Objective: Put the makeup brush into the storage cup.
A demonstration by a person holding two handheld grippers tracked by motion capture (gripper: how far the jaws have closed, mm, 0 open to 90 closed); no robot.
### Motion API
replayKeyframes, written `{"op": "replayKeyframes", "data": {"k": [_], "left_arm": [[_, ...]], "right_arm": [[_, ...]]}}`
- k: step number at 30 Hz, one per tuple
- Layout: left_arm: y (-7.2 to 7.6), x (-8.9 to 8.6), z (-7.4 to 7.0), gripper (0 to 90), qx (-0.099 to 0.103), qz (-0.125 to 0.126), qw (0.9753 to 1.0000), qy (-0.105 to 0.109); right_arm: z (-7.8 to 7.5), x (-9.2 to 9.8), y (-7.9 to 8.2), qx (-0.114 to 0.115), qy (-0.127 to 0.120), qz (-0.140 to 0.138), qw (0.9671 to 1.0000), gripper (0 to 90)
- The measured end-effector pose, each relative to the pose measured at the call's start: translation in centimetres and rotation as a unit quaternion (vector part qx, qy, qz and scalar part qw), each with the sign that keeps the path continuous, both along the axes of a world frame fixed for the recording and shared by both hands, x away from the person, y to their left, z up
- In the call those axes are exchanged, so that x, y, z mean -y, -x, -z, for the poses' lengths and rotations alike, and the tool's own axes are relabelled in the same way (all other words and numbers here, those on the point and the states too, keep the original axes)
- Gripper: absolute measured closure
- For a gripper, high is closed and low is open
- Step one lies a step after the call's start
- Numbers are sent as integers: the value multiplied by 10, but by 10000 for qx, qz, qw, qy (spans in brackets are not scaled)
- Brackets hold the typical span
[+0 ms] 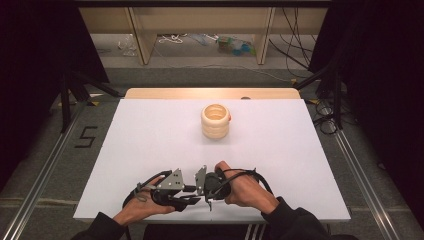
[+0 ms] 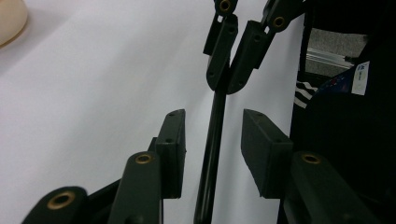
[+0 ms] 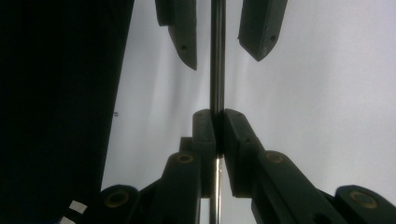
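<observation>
Near the front edge of the tabletop (image 1: 150,135), between both claws: a thin dark rod (image 3: 216,56), long and straight, apparently metal with a slight shine low down in the right gripper view. Clamped at 1 part of its length by the right claw (image 3: 217,130), both pads pressed flat against it from either side, no gap visible. Running on from there straight between the 2 spread pads of the left claw (image 2: 212,140), which stands open around the rod, a clear gap on each side, touching it on neither pad as far as can be told. Seen in the left gripper view, the rod (image 2: 212,154) leading up to the far claw, whose 2 jaws meet on it near the top of the frame. Hard to make out in the high view, hidden among the 2 claws, so its exact height above the white surface cannot be judged.

Held tip to tip in the high view: left claw (image 1: 186,189) and right claw (image 1: 200,186), each in 1 hand, left hand (image 1: 142,206) and right hand (image 1: 245,192), dark sleeves entering from below, black cables looping over both.

Farther back, well apart from the hands, near the middle of the tabletop: a cream ribbed cup (image 1: 215,121), upright, open at the top, with a small orange bit at its right side.
</observation>
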State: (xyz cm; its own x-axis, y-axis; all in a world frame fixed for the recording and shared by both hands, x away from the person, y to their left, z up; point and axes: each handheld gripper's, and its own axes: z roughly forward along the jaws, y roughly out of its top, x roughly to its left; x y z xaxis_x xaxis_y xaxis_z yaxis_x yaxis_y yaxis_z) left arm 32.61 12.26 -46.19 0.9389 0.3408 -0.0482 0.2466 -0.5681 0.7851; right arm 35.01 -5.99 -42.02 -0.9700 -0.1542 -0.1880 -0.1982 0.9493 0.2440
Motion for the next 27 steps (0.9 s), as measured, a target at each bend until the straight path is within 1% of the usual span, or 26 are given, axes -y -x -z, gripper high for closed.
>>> {"op": "replayKeyframes", "data": {"k": [2,3,6,7,8,9,10,11,13,14,17,19,20,21,22,23,27], "left_arm": [[0,0,0,626,6,2,10000,-17],[0,0,0,633,11,-8,10000,-53],[1,1,0,649,-10,1,10000,-55],[1,1,0,661,-36,23,10000,-22],[1,1,0,665,-36,23,10000,-22],[1,1,0,665,-30,24,10000,-52],[1,2,0,668,-63,15,10000,-7],[1,2,0,674,-67,25,10000,-14],[1,2,1,684,-58,53,10000,-38],[1,2,1,690,-47,64,10000,-51],[1,2,1,709,-61,72,9999,-43],[1,2,1,723,-52,74,9999,-48],[1,2,1,725,-49,76,9999,-52],[1,2,1,727,-49,79,9999,-47],[1,2,1,732,-49,85,9999,-48],[1,2,1,735,-27,101,9999,-86],[2,2,1,758,-52,117,9999,-55]], "right_arm": [[0,0,0,-7,-40,-54,10000,838],[0,0,0,-18,-25,-41,10000,838],[-1,0,1,-15,-22,-37,10000,838],[-2,1,3,-88,77,137,9998,838],[-2,1,3,-88,77,137,9998,838],[-2,1,3,-79,82,117,9999,838],[-2,0,3,-81,70,106,9999,838],[-2,-1,1,-3,-47,-102,9999,838],[-2,-1,2,19,-35,-92,10000,838],[-2,-1,2,-8,-47,-104,9999,838],[-2,-1,2,56,-20,-107,9999,838],[-2,-2,3,50,-23,-107,9999,838],[-2,-2,2,28,-49,-149,9999,838],[-2,-2,3,50,-25,-76,10000,838],[-3,-1,5,9,84,44,10000,838],[-3,-1,5,3,79,50,10000,838],[-3,-1,6,27,106,59,9999,838]]}}
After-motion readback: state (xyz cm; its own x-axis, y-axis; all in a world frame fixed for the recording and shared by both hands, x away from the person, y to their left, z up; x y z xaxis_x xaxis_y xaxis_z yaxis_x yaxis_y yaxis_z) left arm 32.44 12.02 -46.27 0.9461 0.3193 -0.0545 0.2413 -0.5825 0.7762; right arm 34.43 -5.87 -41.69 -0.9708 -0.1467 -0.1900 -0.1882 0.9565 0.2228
